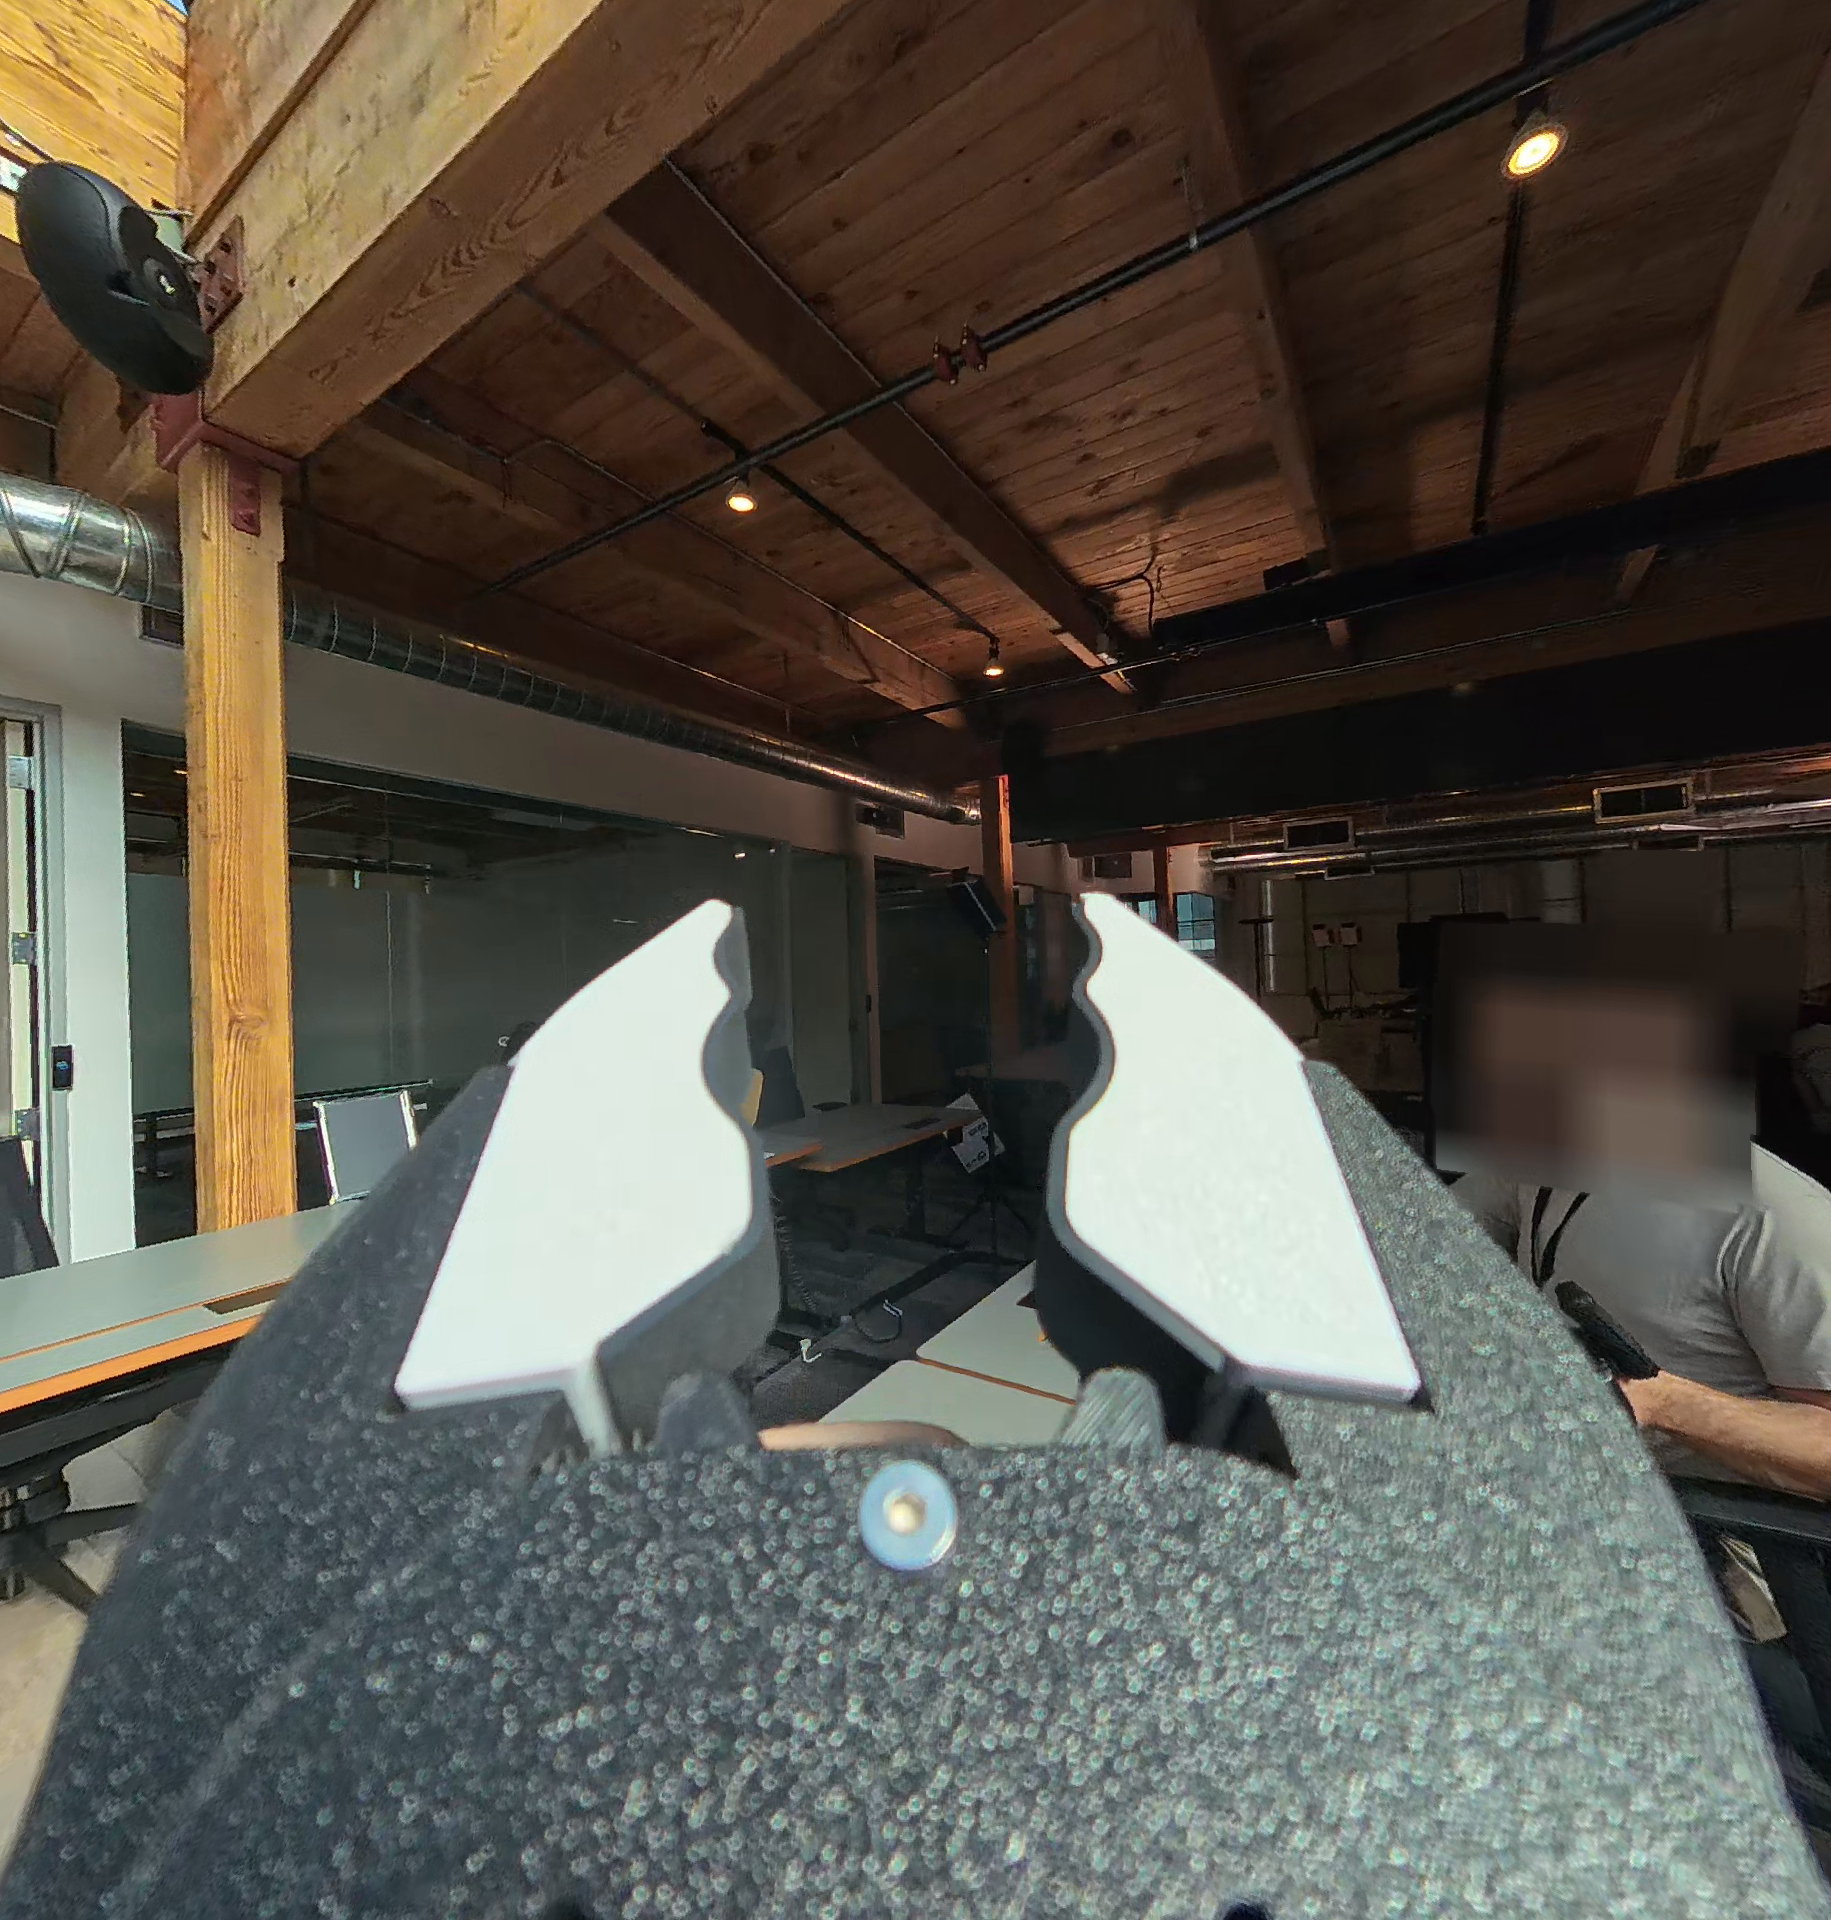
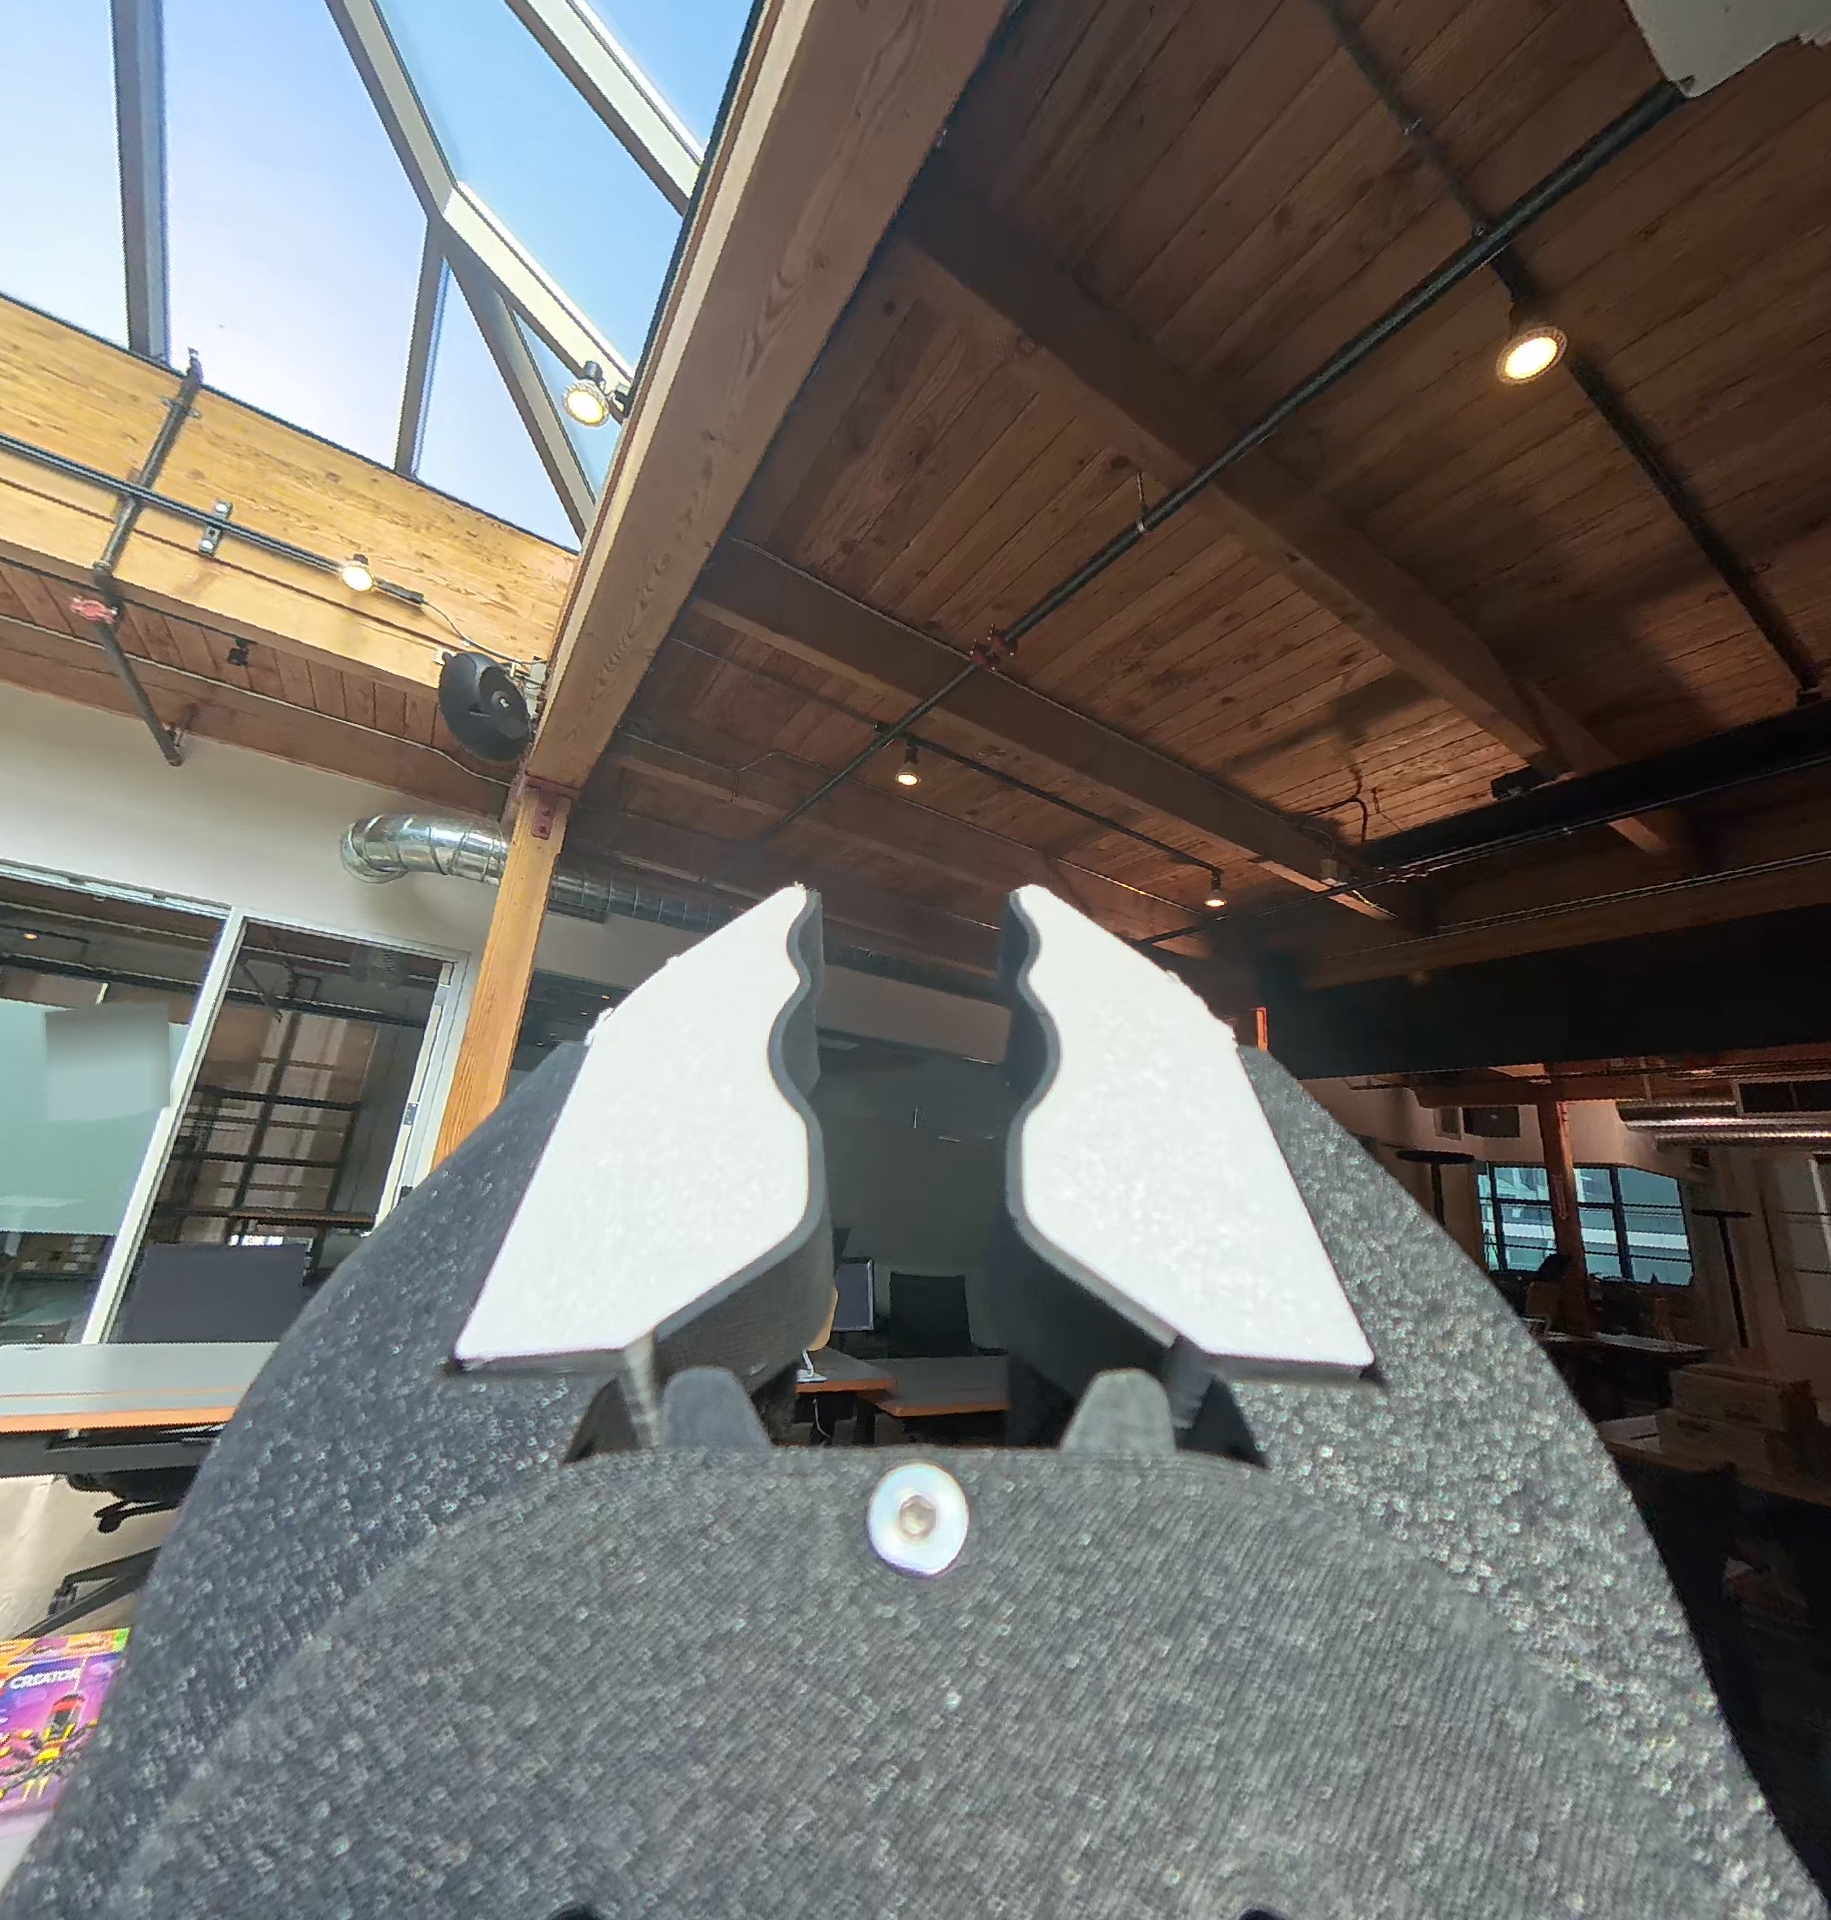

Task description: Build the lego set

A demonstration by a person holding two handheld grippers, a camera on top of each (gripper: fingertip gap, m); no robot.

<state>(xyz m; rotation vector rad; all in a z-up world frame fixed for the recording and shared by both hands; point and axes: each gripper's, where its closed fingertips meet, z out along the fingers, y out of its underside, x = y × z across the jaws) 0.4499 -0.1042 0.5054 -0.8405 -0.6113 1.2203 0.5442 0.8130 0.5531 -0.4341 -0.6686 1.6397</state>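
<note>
My left gripper (image 1: 906, 914) is open and empty, raised and pointed up across the room at the wooden ceiling. My right gripper (image 2: 909, 899) is also open and empty, tilted up toward the ceiling and a skylight. A colourful lego box (image 2: 33, 1730) shows at the bottom left edge of the right wrist view, below and left of the right gripper. No loose bricks or model are in view in either frame.
A person in a grey shirt (image 1: 1659, 1278) sits at the right in the left wrist view. A long grey table (image 1: 111, 1320) stands at the left, a wooden post (image 1: 236, 831) behind it. Desks and chairs (image 2: 921, 1320) fill the room beyond.
</note>
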